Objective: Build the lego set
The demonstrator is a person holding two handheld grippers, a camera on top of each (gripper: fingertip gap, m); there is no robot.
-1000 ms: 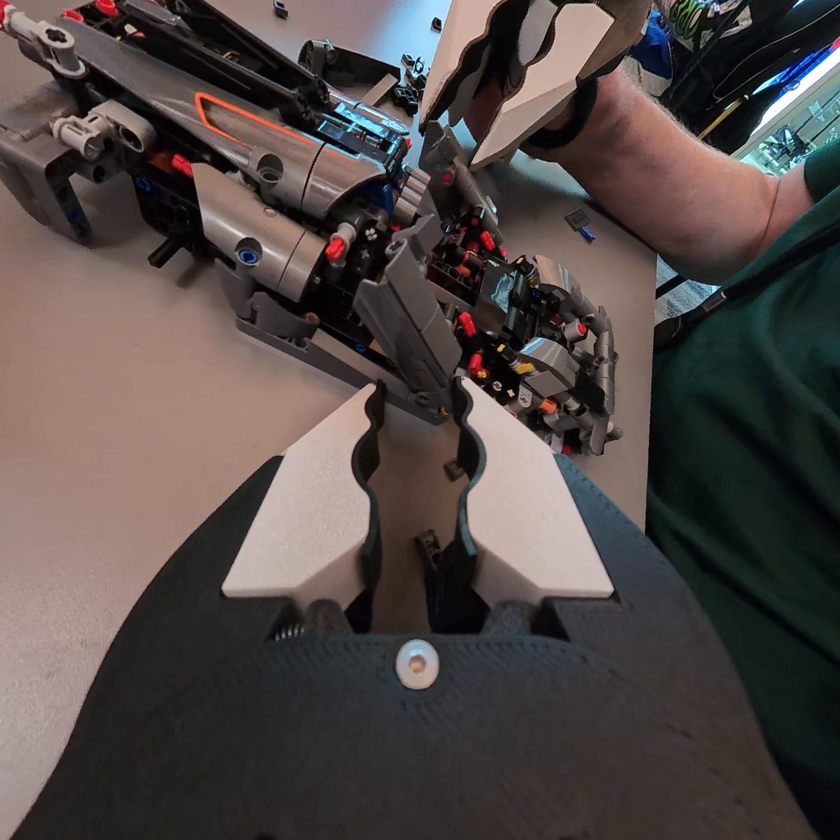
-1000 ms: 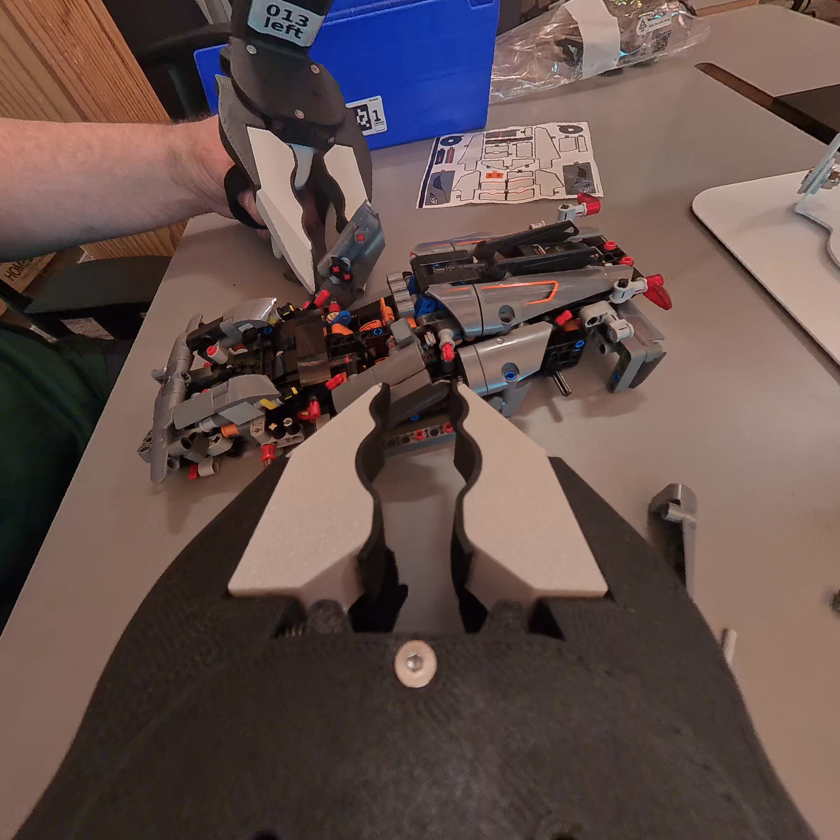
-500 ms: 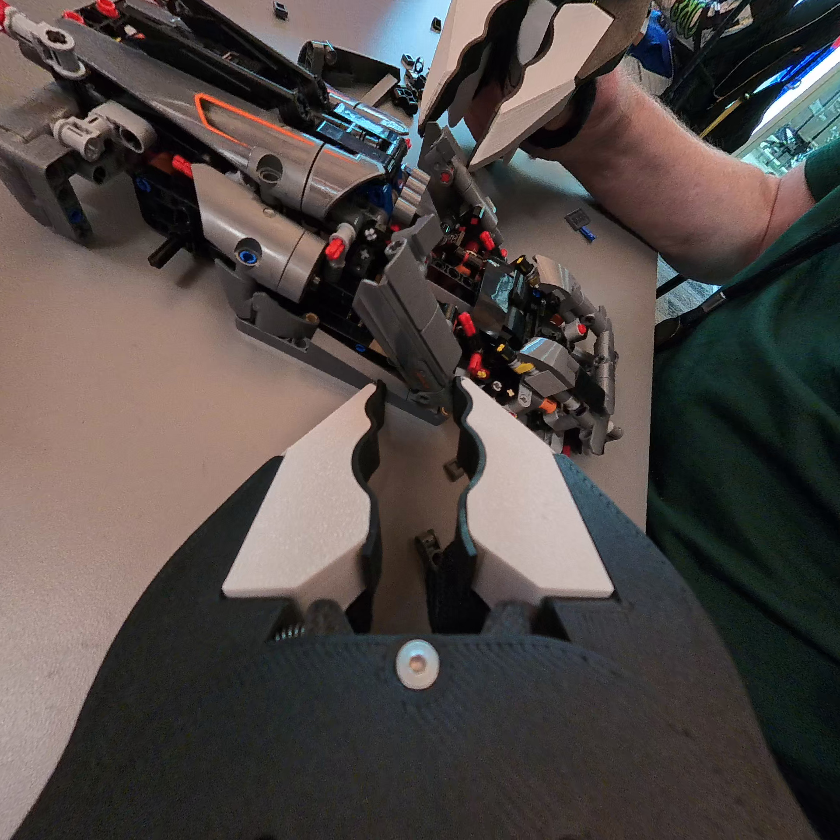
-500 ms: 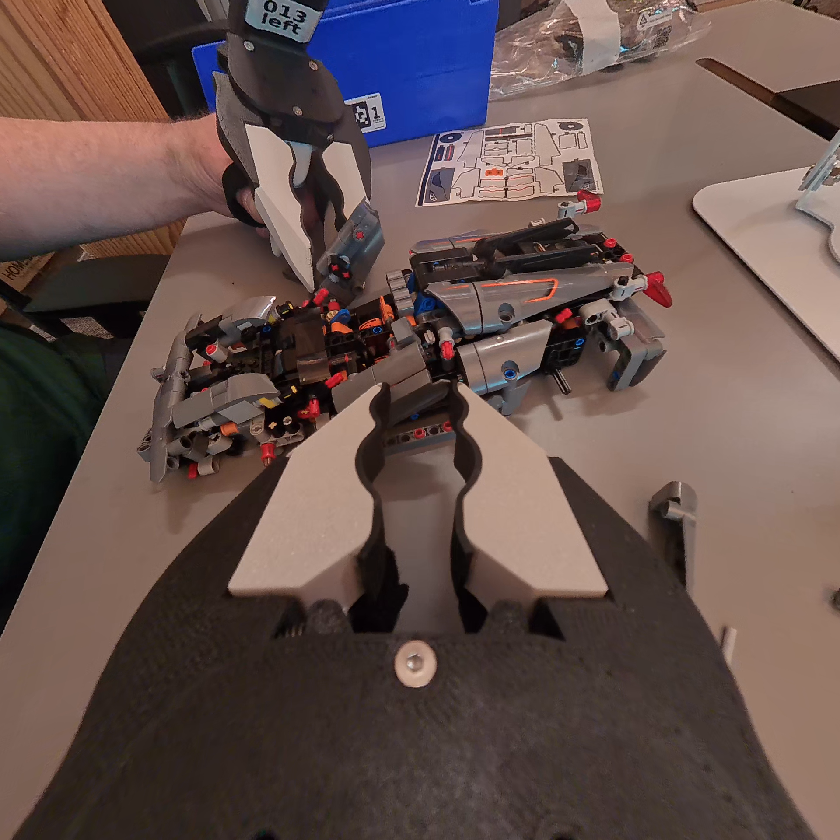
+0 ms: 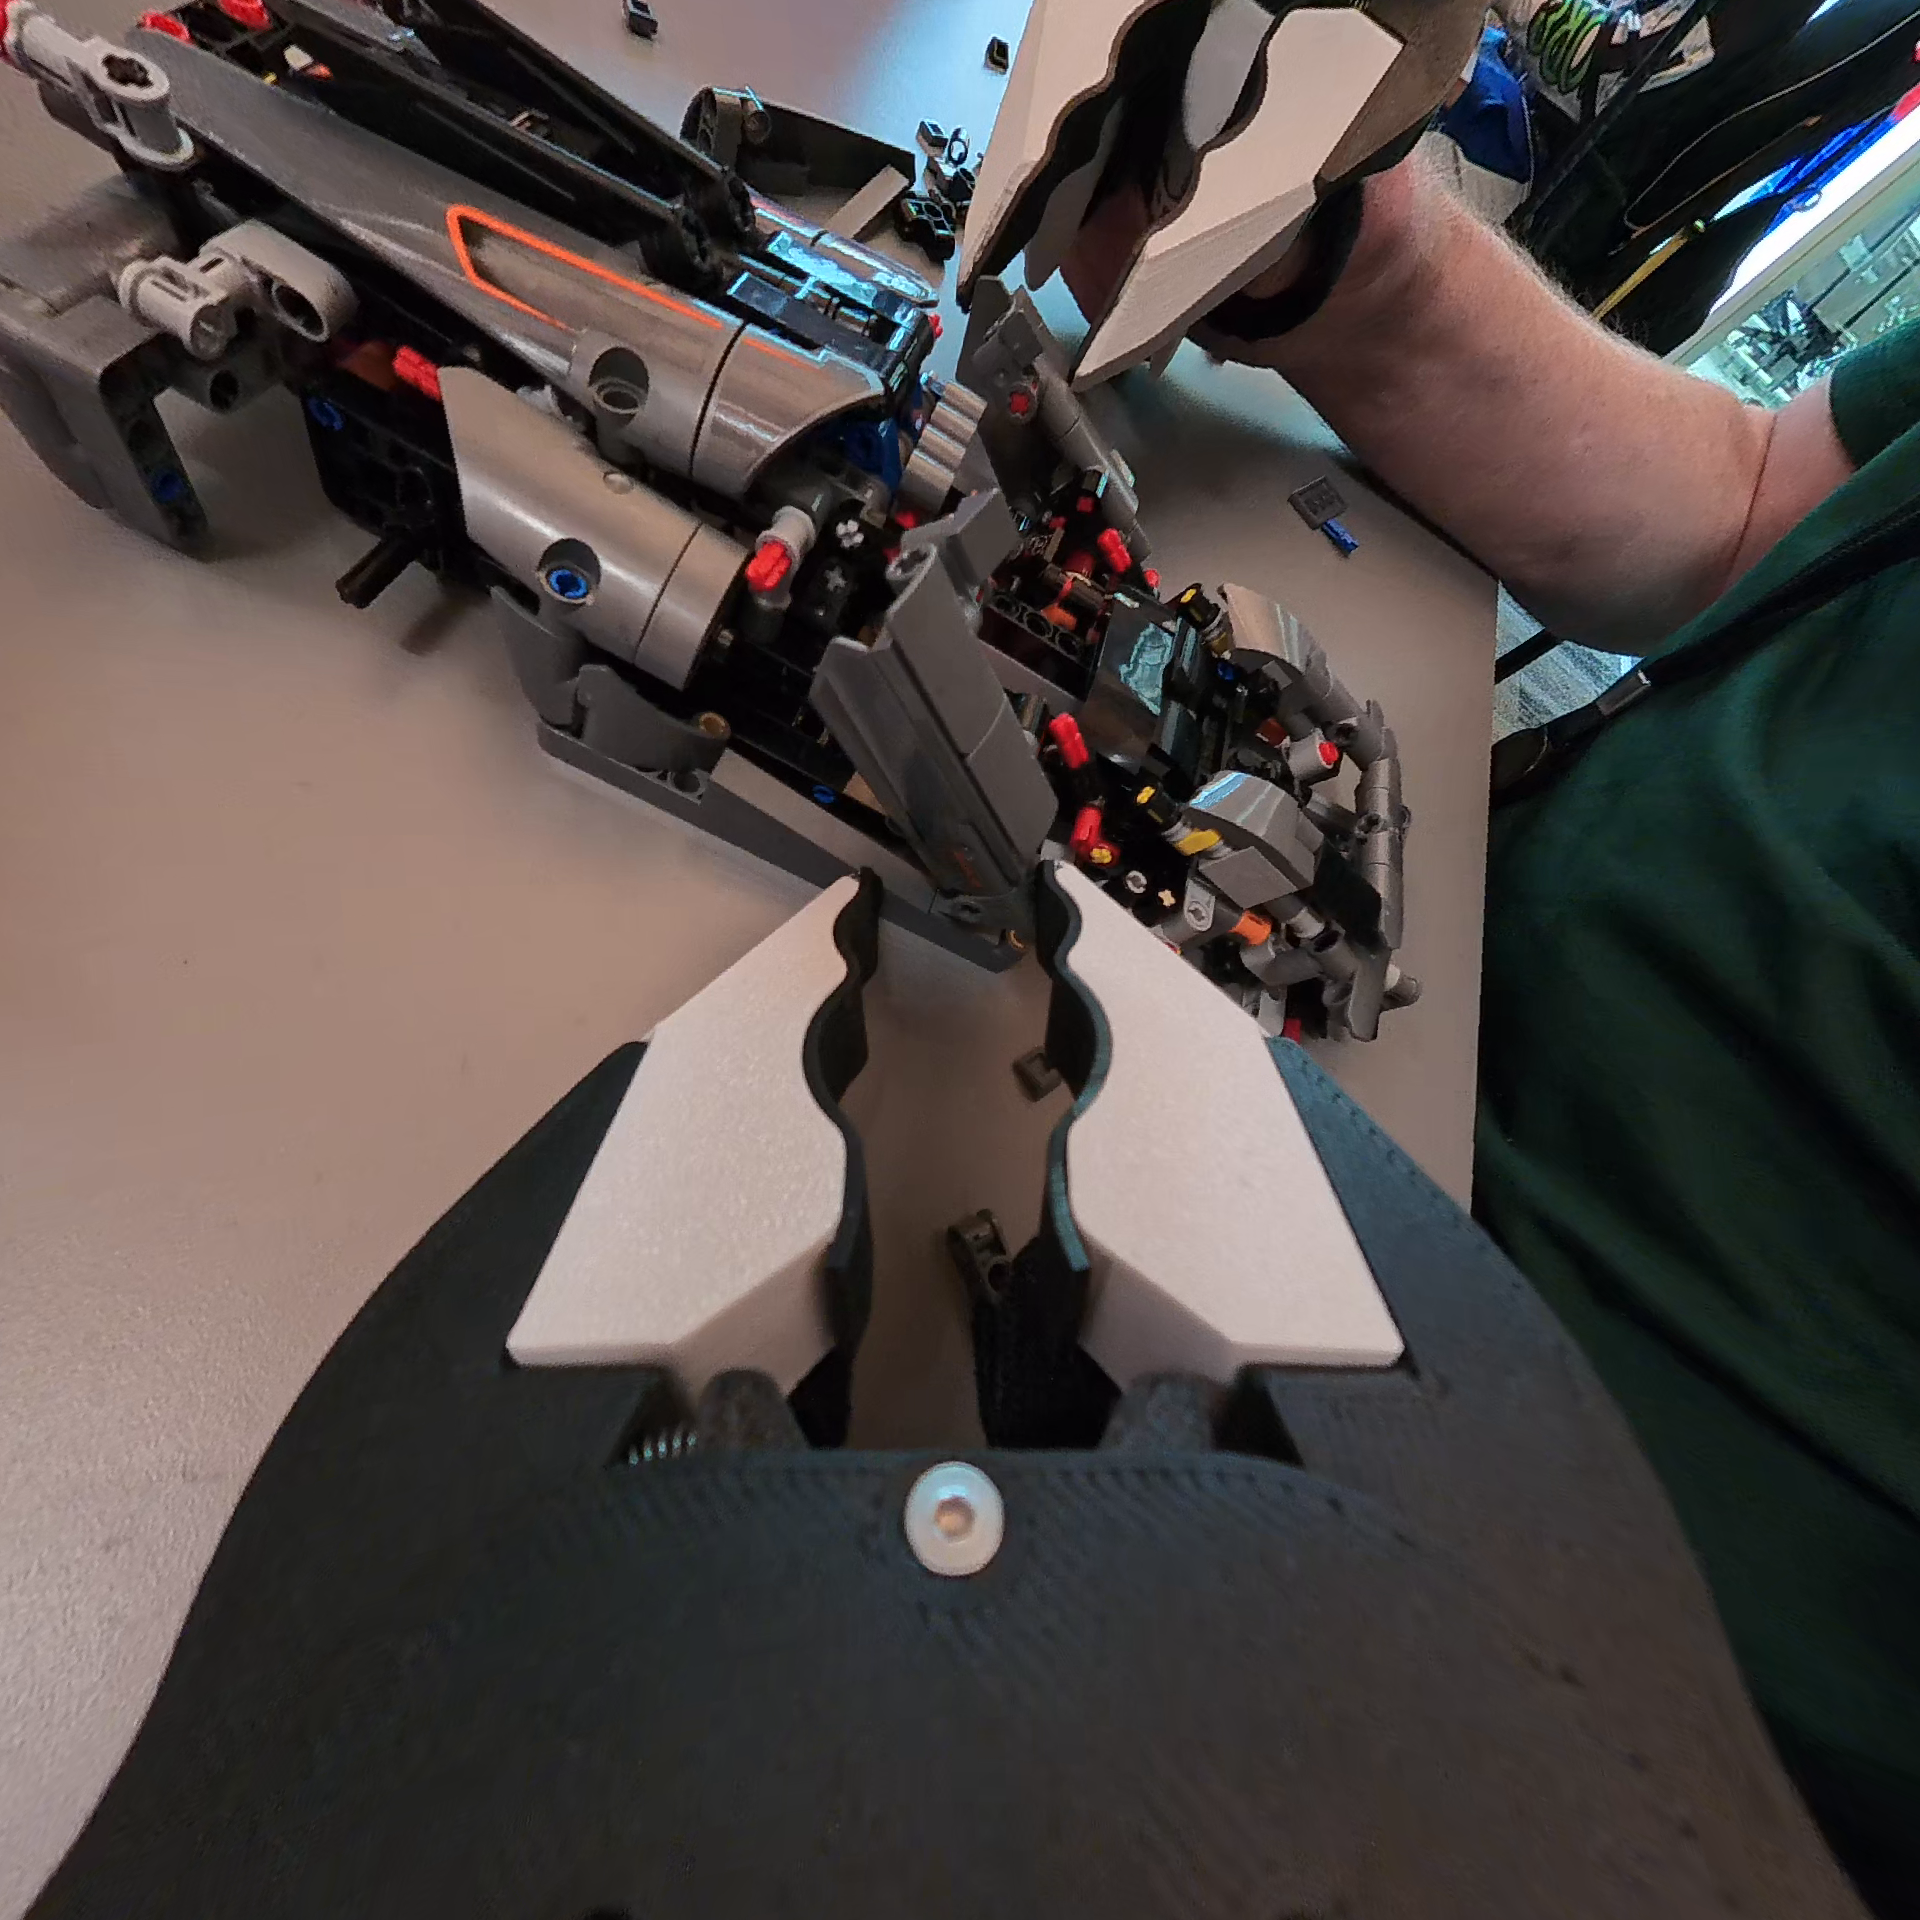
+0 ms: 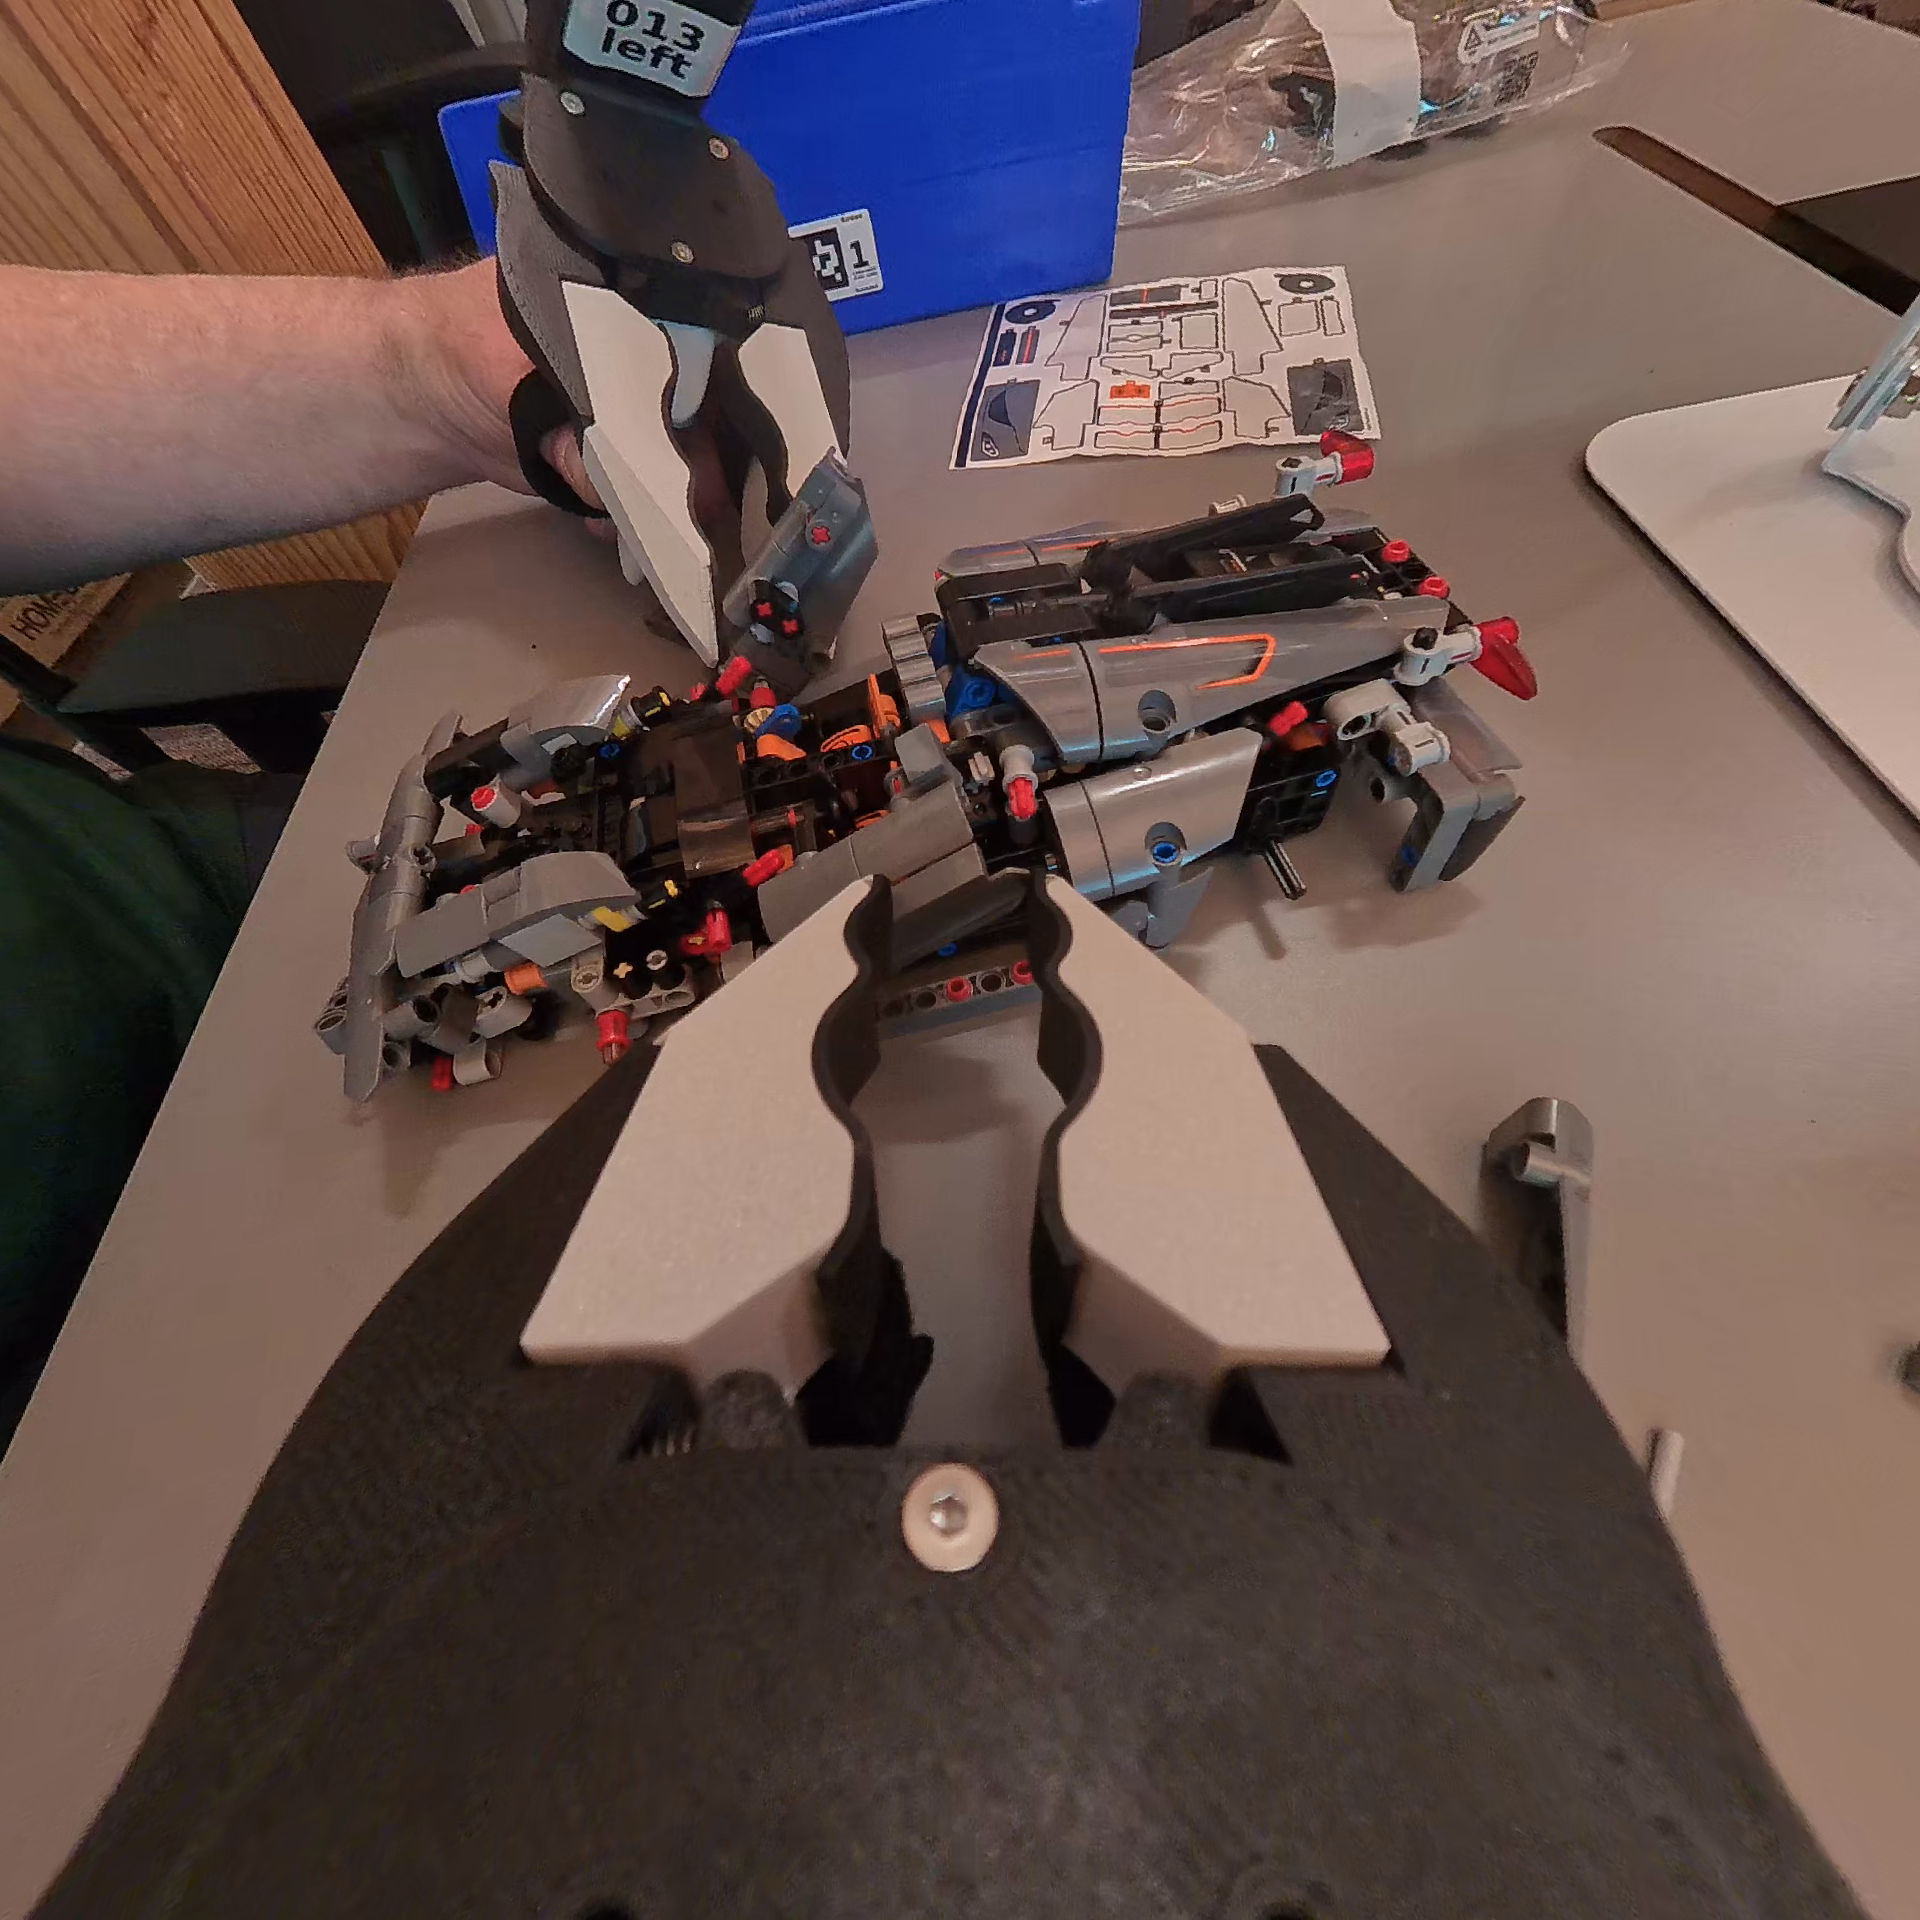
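Note:
A grey, black and orange lego car [image 5: 644, 416] lies on the grey table [image 5: 208, 935]; it also shows in the right wrist view [image 6: 1143, 675]. My left gripper [image 5: 951, 904] is open, and its tips straddle the lower end of a raised grey door panel [image 5: 935, 727]. The right wrist view shows this gripper [image 6: 753, 561] on the car's far side, beside that door [image 6: 805, 566]. My right gripper [image 6: 956, 894] is open, tips around the other raised door [image 6: 935, 842]. It hangs tips down [image 5: 1034, 322] in the left wrist view by that door [image 5: 1023, 364].
A blue box [image 6: 935, 125], a sticker sheet [image 6: 1164, 364] and a clear bag [image 6: 1351, 73] lie behind the car. A white base plate [image 6: 1745, 520] is at the right. A loose grey part [image 6: 1538, 1164] and small black pieces [image 5: 1034, 1070] lie nearby. A person in green [image 5: 1714, 1039] sits at the table edge. The grippers' ends are close to 12 centimeters from one another.

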